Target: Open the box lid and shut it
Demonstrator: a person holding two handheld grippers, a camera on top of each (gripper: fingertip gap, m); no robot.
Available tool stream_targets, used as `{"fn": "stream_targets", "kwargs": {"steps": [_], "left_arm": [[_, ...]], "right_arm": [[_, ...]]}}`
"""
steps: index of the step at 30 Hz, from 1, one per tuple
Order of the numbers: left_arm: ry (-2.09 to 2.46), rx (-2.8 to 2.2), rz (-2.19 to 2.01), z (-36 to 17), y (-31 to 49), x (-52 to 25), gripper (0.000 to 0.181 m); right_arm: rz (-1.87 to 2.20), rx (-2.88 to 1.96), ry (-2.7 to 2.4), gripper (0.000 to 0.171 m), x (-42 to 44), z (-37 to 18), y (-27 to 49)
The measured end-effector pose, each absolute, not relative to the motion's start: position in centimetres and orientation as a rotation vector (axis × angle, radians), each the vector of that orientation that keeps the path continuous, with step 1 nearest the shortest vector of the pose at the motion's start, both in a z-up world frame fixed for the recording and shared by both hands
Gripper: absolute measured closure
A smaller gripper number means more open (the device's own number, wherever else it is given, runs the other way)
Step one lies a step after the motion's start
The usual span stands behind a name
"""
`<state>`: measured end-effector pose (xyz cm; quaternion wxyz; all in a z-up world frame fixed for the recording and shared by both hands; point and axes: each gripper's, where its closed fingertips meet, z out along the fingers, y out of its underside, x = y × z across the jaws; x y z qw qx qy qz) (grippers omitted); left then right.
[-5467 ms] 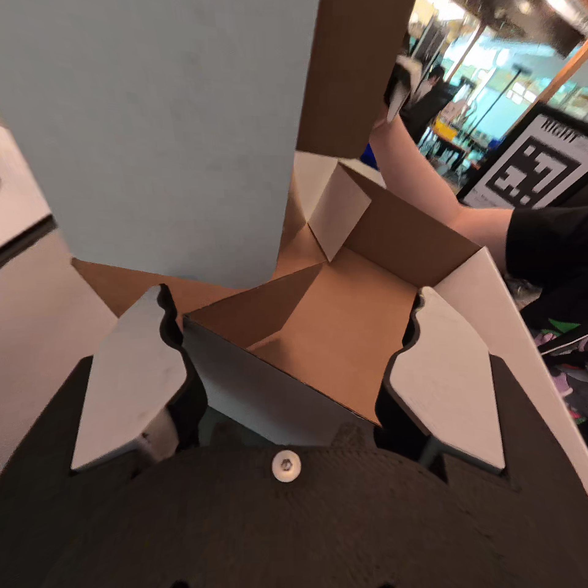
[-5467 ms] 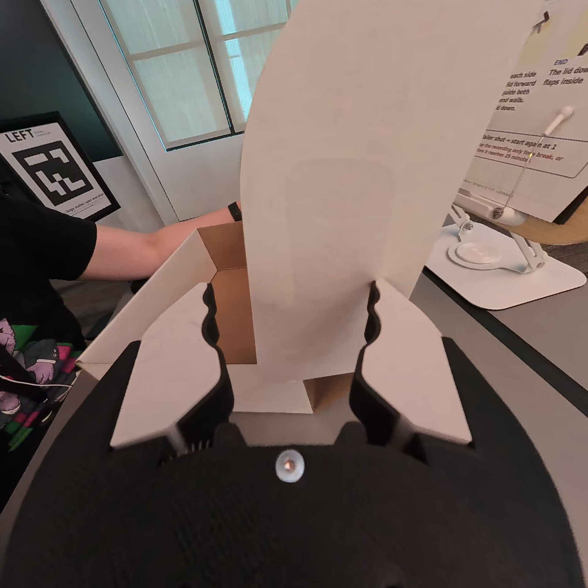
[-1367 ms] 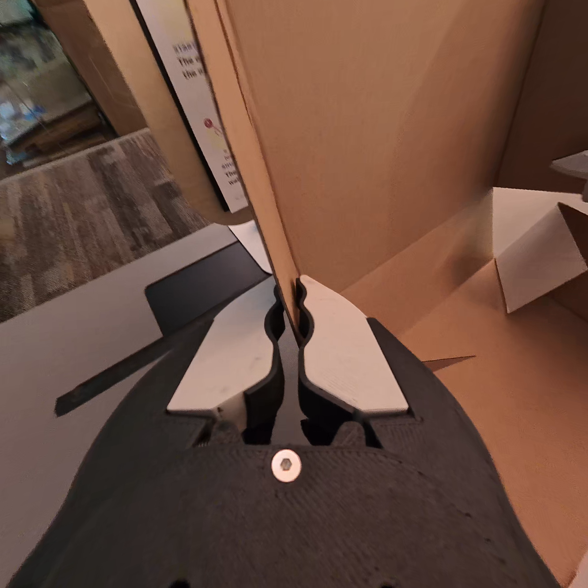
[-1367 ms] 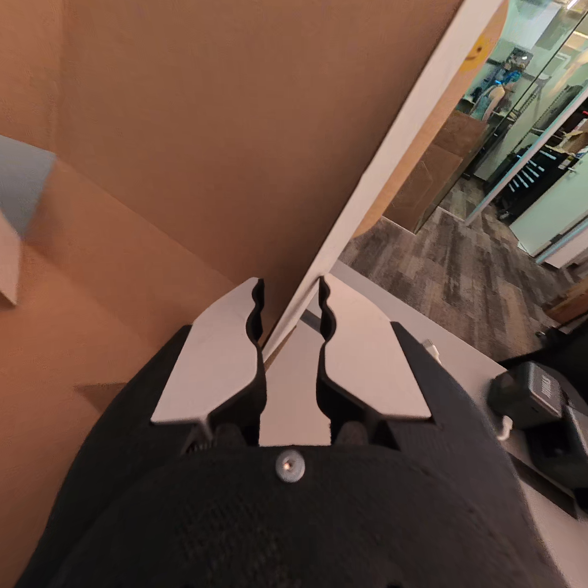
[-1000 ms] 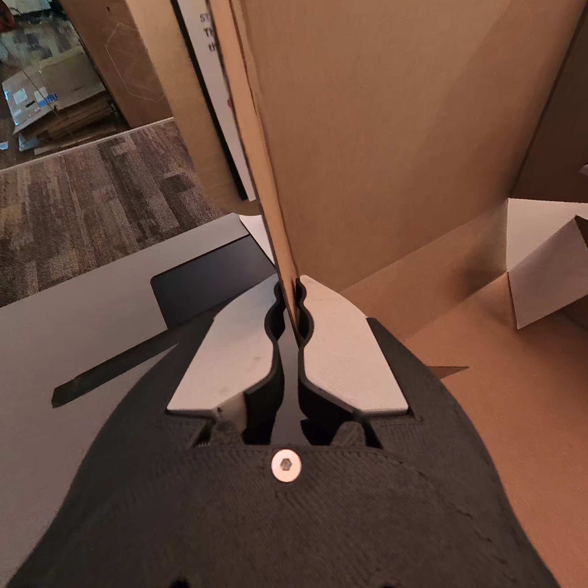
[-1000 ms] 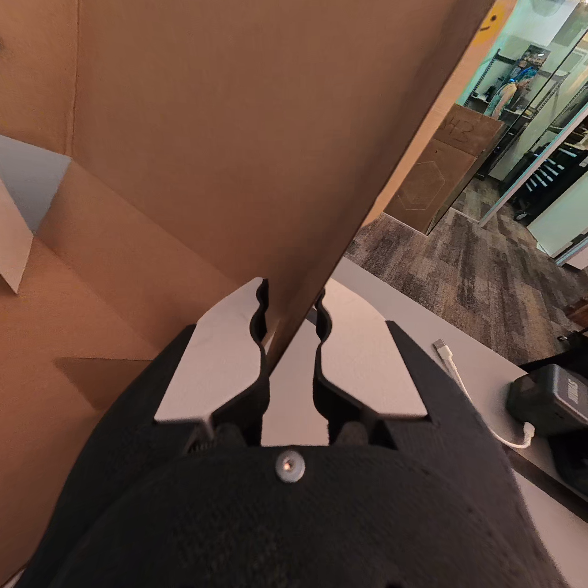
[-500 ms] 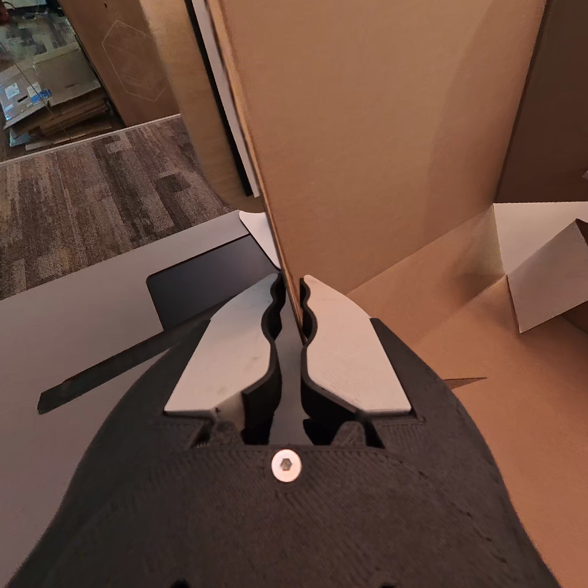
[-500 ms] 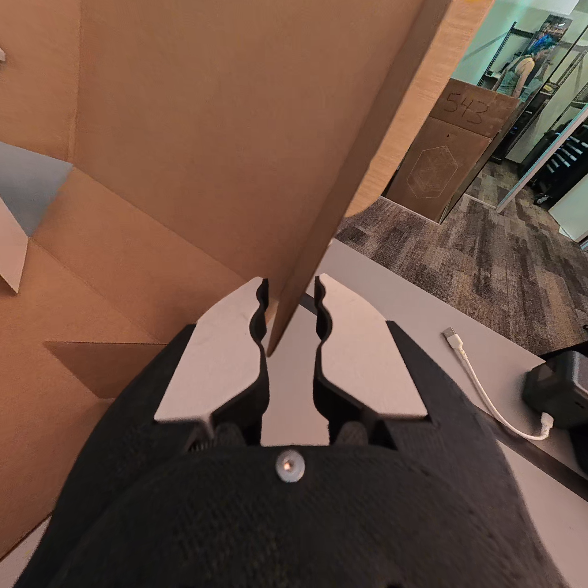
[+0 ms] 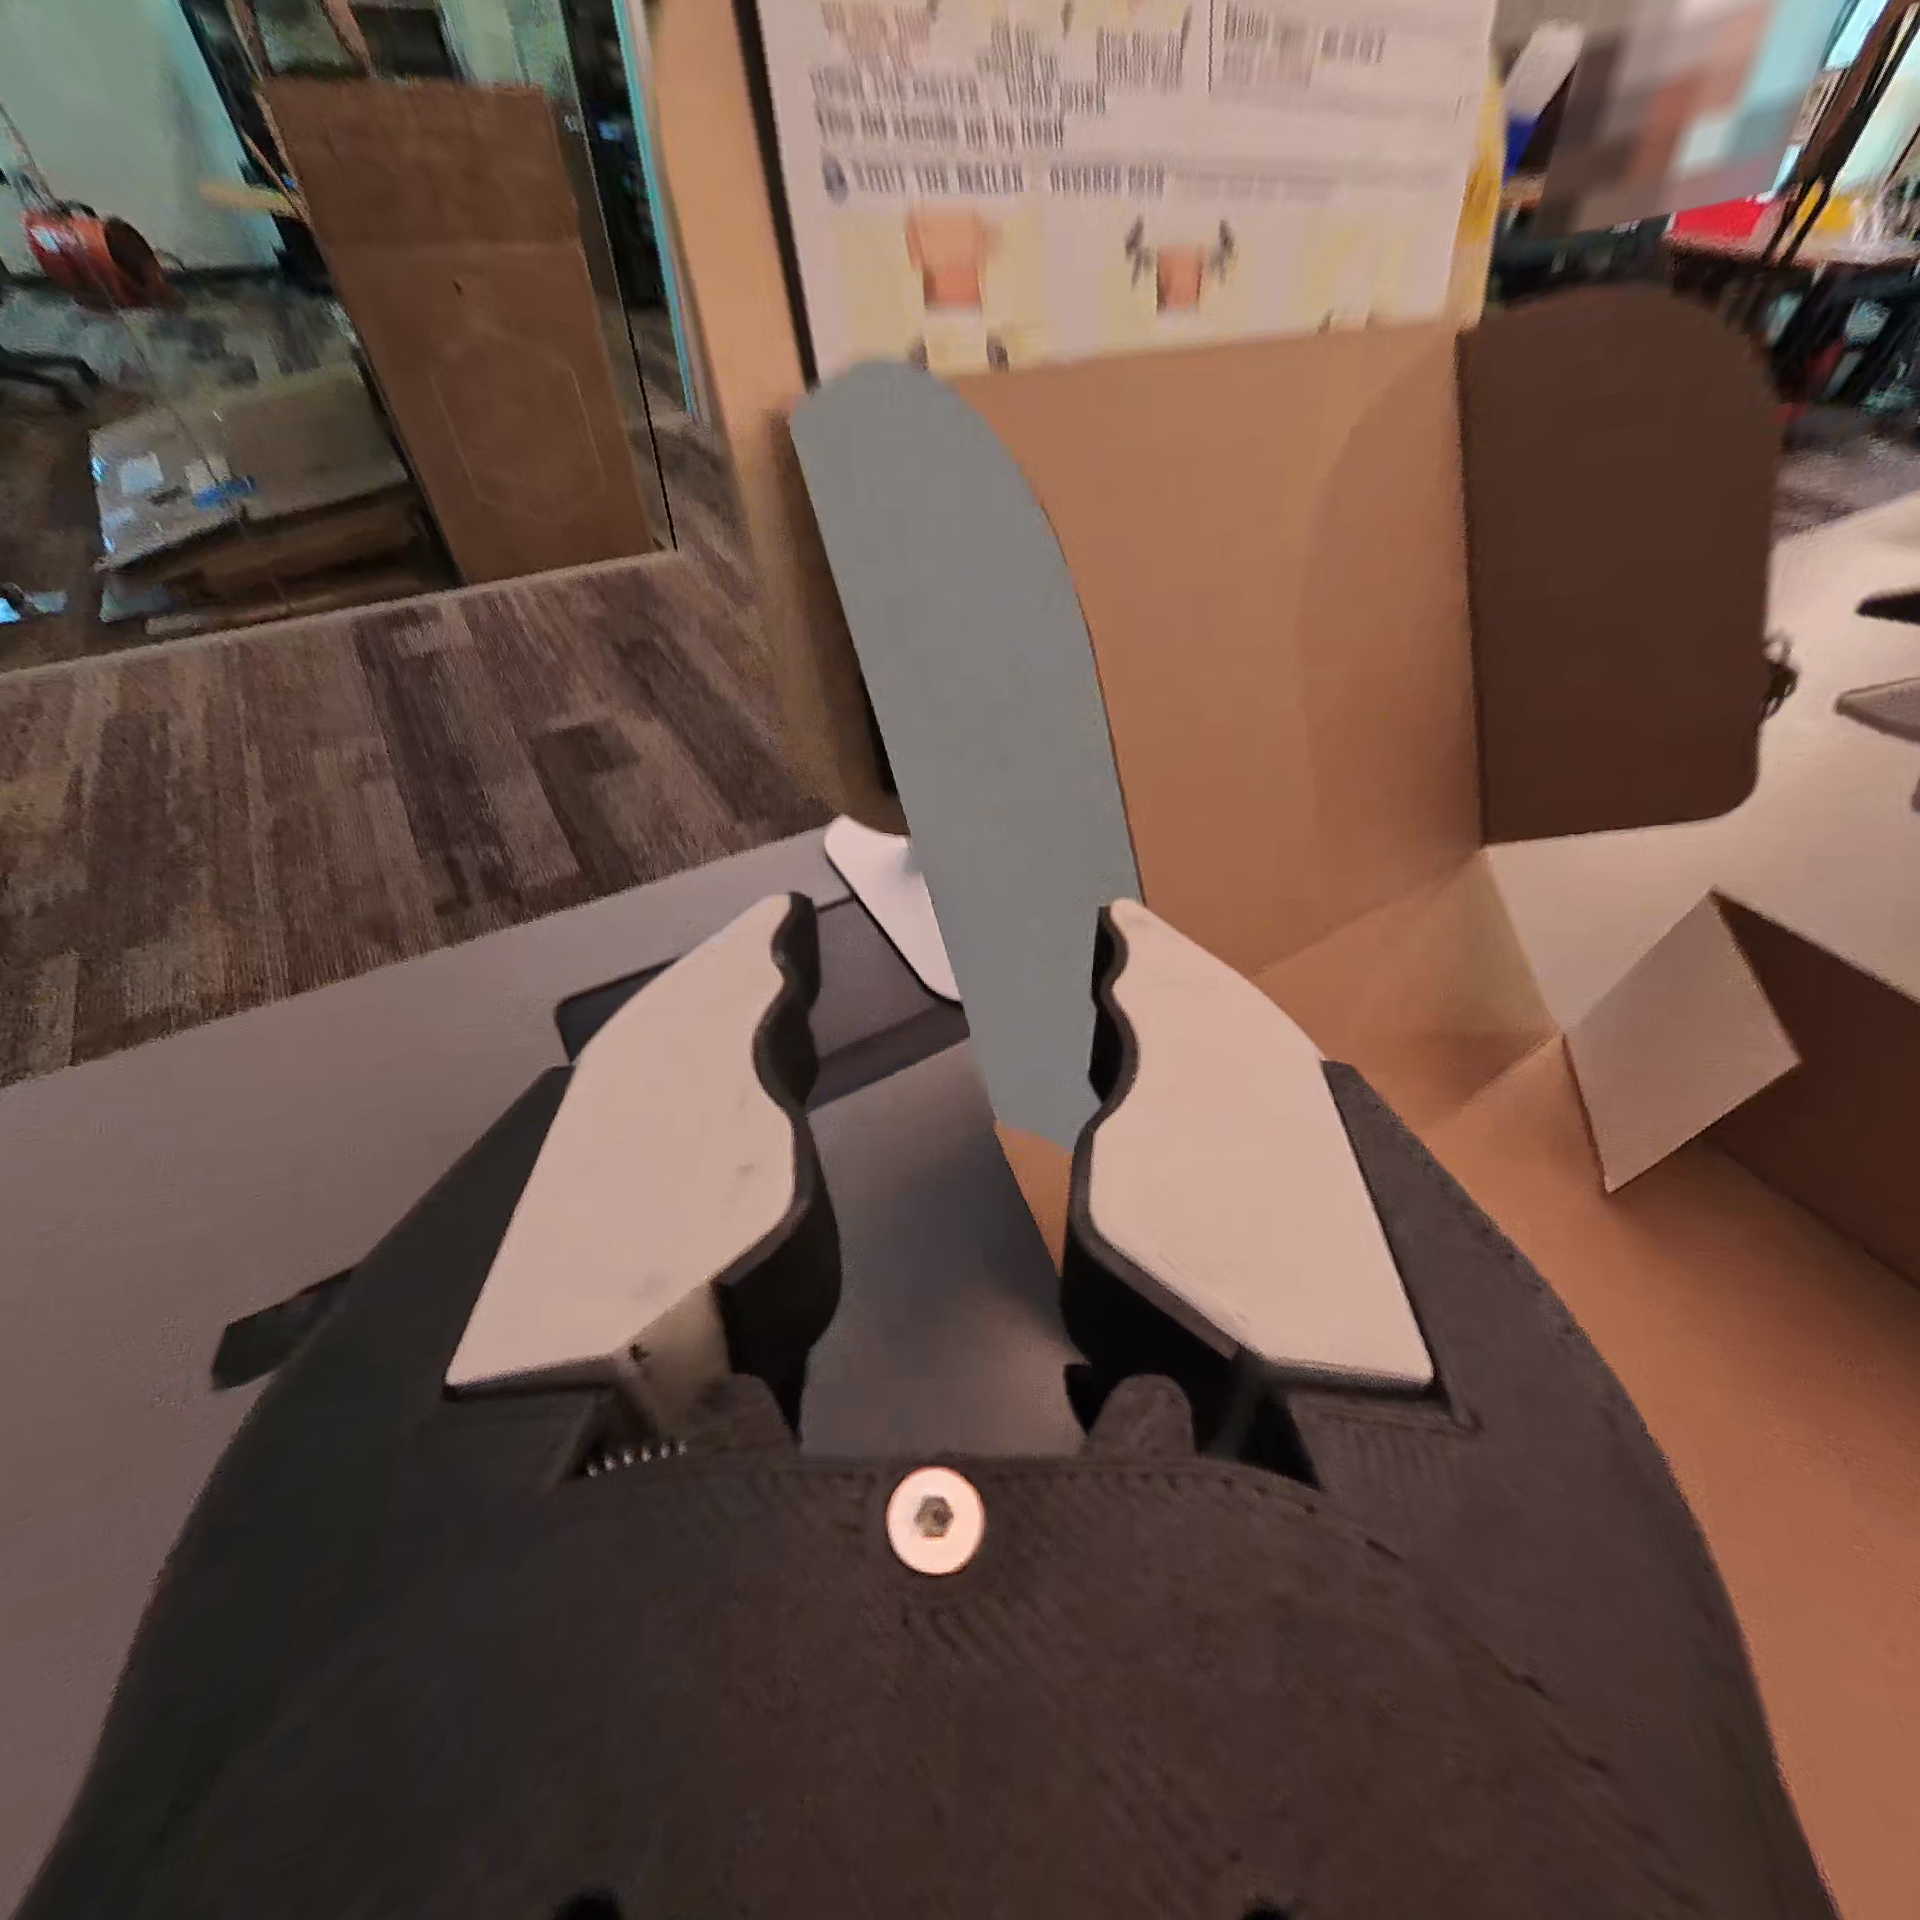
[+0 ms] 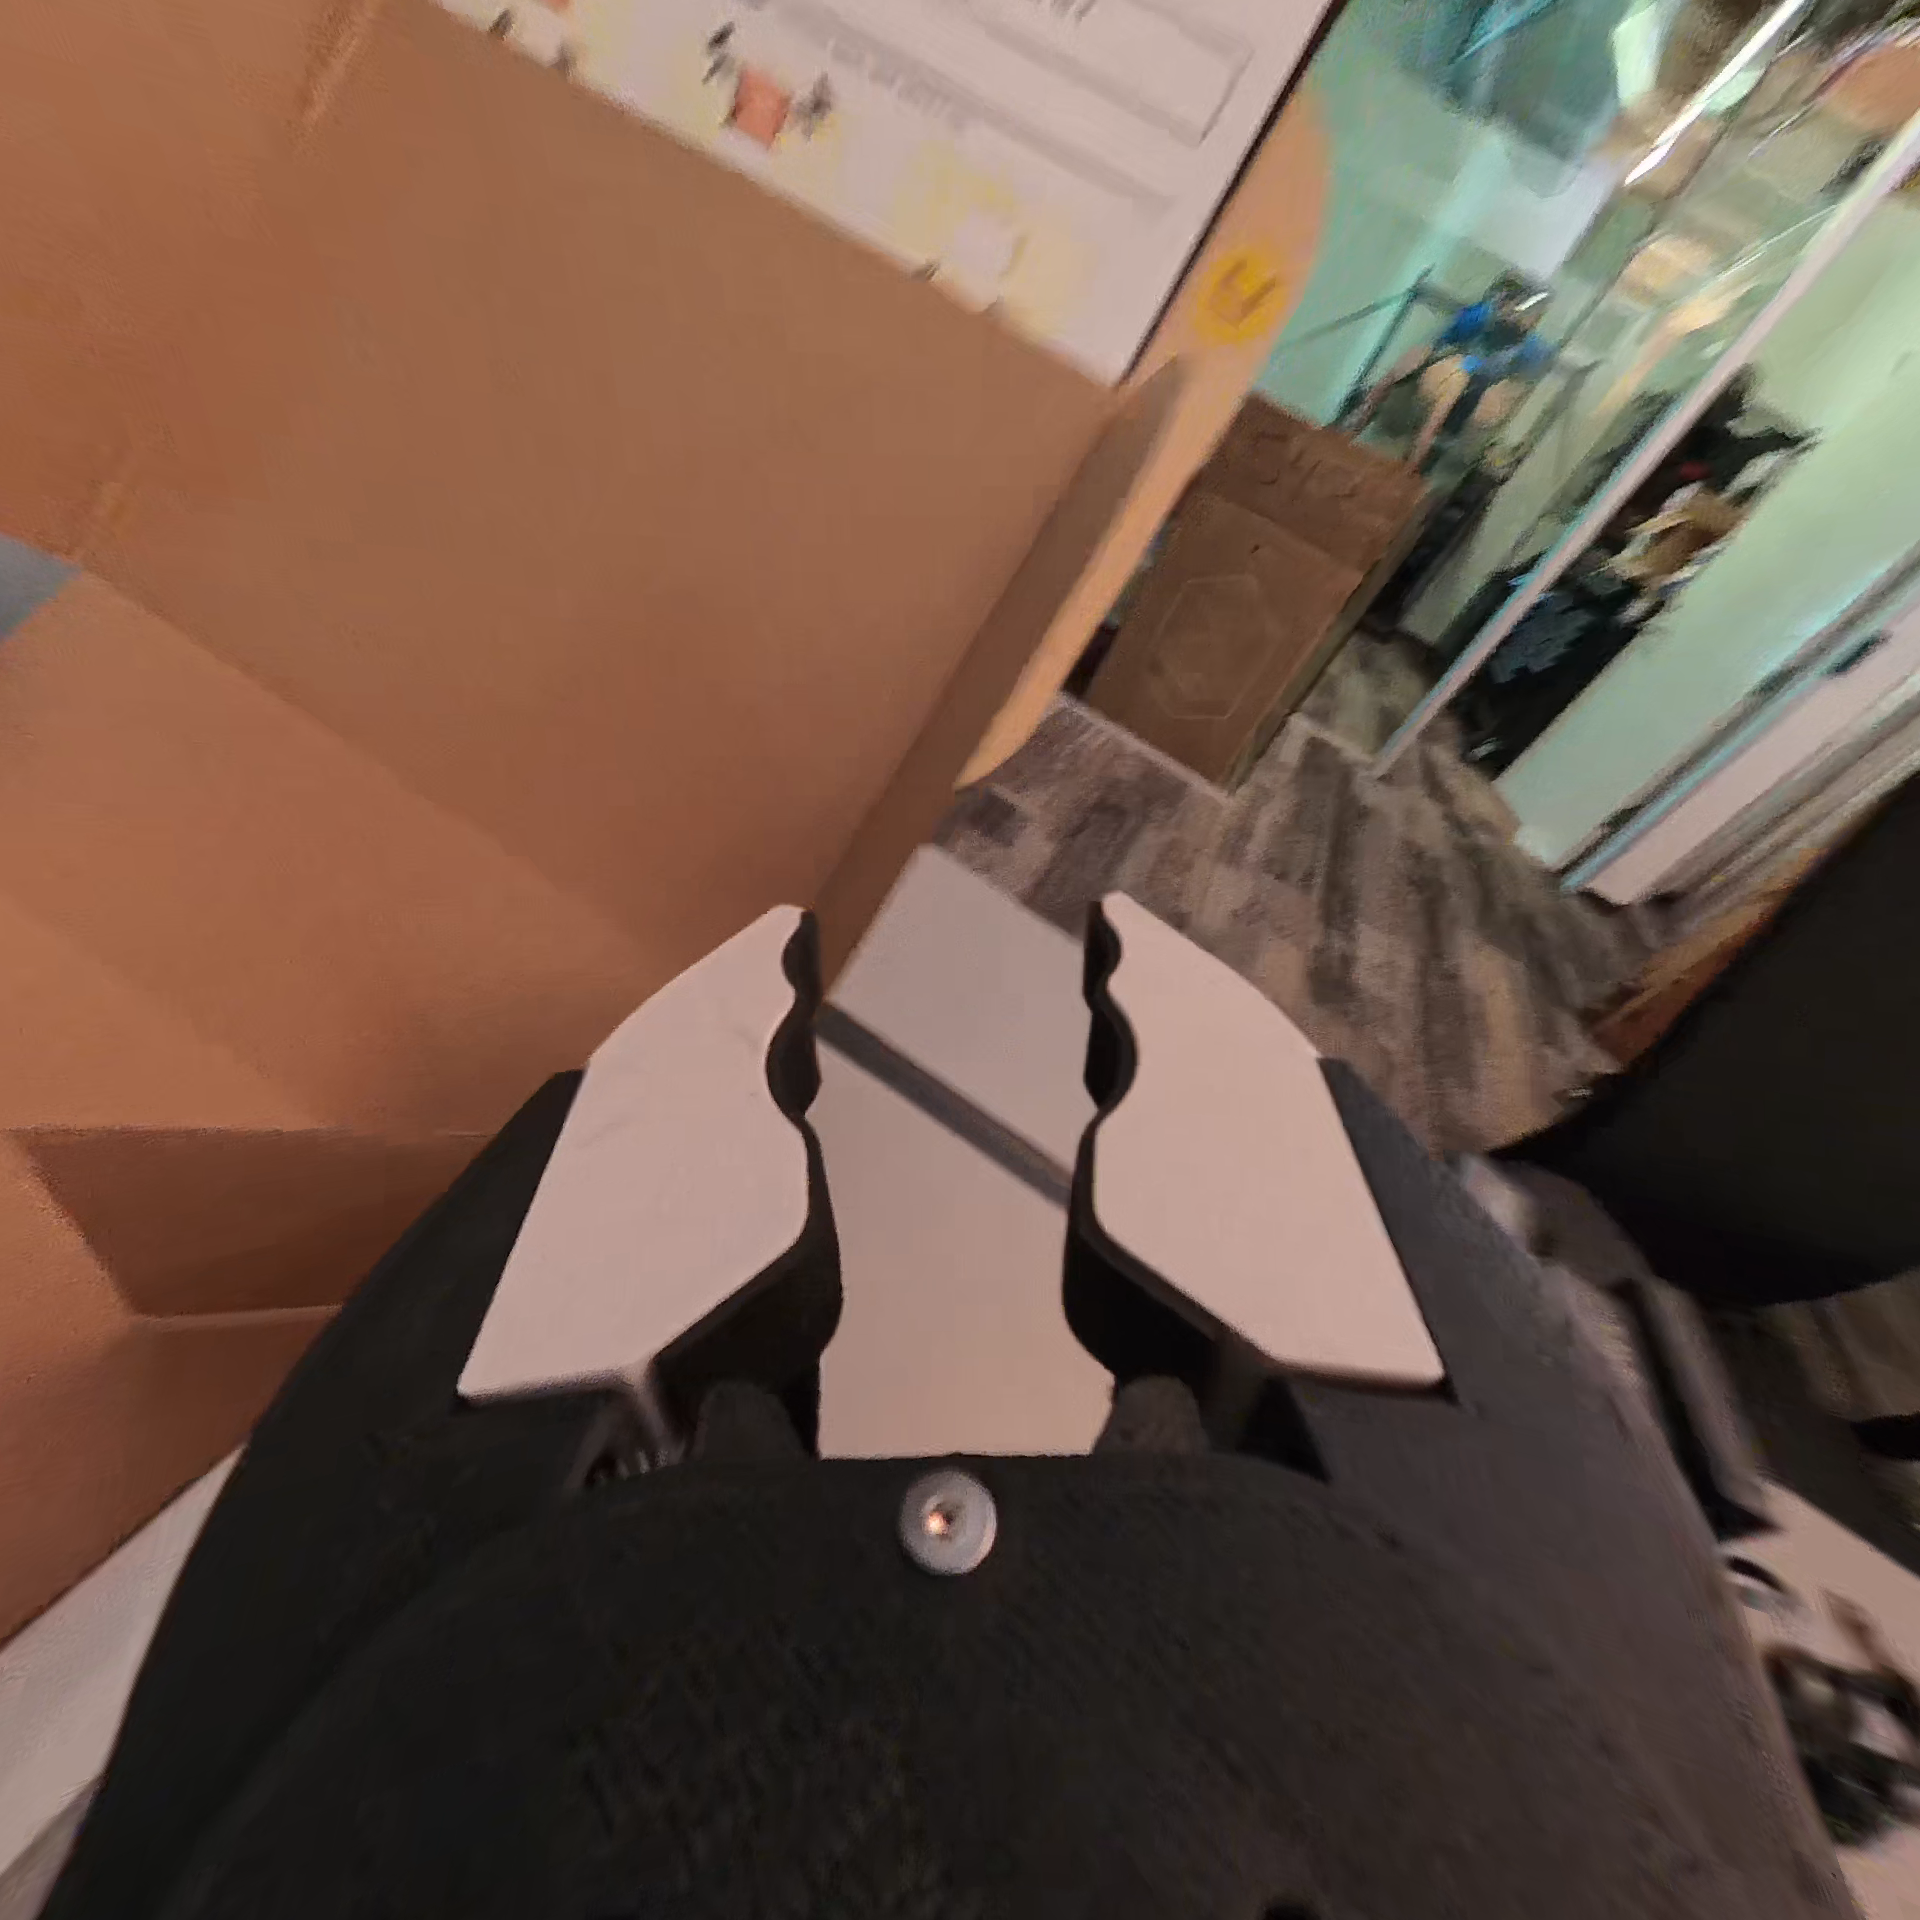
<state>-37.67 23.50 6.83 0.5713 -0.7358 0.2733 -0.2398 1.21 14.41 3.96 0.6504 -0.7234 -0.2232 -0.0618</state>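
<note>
The open cardboard box (image 9: 1299,1205) is seen resting on the grey bench (image 9: 208,1195), its lid (image 9: 1247,623) raised upright. The left hand-held gripper (image 9: 945,977) and right hand-held gripper (image 10: 951,966) are released, nothing being grasped.

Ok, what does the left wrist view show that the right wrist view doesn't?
Only the left wrist view shows the lid's grey-blue side flap rising between the open left gripper, a brown flap at the lid's far end, and a pale folded flap inside the box. Only the right wrist view shows the open right gripper with only the table between its fingers, and a cardboard panel leaning beyond. Both share the raised lid and the poster behind it.
</note>
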Motion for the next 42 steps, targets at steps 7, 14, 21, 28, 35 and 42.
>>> {"fn": "stream_targets", "kwargs": {"steps": [7, 14, 21, 28, 35, 42], "left_arm": [[0.422, -1.433, -0.592, 15.5, 20.0, -43.3, 0.121], [0.743, -1.465, -0.762, 15.1, 15.1, -42.5, 0.125], [0.732, -1.422, -0.81, 15.5, 15.3, -41.6, 0.129], [0.749, -1.48, -0.749, 14.4, 16.1, -41.4, 0.129], [0.753, -1.5, -0.729, 14.0, 16.4, -41.2, 0.13], [0.648, -1.615, -0.776, 11.8, 19.3, -38.8, 0.113]], "right_arm": [[-0.38, -1.227, -0.369, 0.104, 5.9, 15.8, 6.6], [-0.488, -1.223, -0.483, 0.104, 6.6, 16.2, 4.8], [-0.522, -1.266, -0.56, 0.104, 6.1, 14.9, 5.6], [-0.585, -1.276, -0.601, 0.109, 5.8, 14.2, 6.1], [-0.604, -1.303, -0.627, 0.109, 5.5, 13.4, 6.7], [-0.136, -1.414, -0.377, 0.112, 3.2, 11.7, 9.7]]}}
